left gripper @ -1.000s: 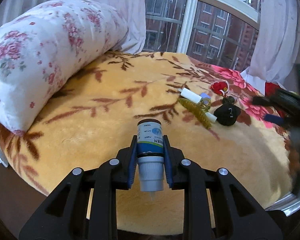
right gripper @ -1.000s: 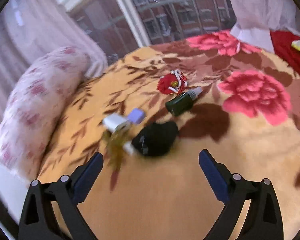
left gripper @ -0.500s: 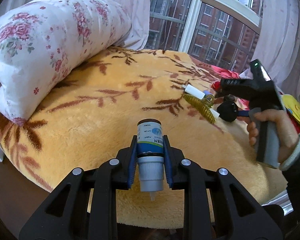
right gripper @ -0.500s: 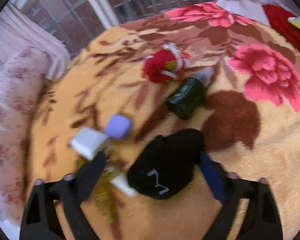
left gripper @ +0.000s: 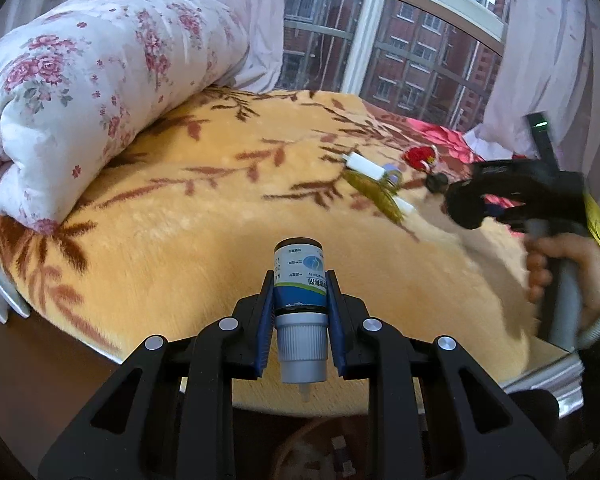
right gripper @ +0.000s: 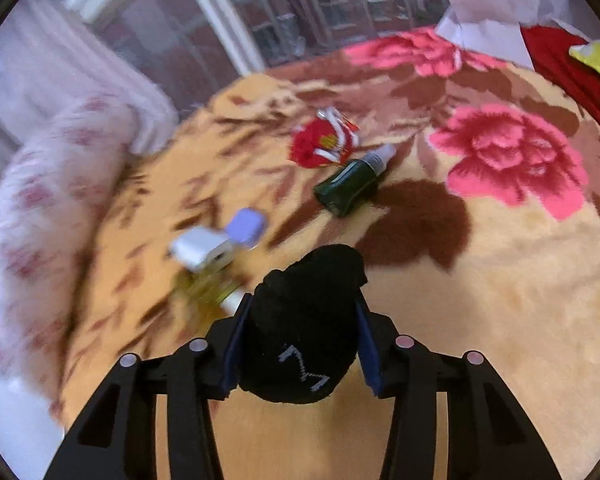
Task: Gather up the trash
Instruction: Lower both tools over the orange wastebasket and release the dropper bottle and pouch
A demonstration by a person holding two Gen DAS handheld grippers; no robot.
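My left tongs [left gripper: 300,304] were clamped on a small bottle [left gripper: 299,280], cap toward me, held over the edge of the bed [left gripper: 180,216]. My right tongs [right gripper: 296,344] had just been closing and squeezed a black sock [right gripper: 304,328] above the blanket, near a white box [right gripper: 200,250] and a green bottle [right gripper: 350,188].

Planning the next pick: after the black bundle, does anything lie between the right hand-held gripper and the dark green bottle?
Nothing visible does. Beyond the black bundle that the right hand-held gripper has just been closing on, only bare blanket leads to the dark green bottle.
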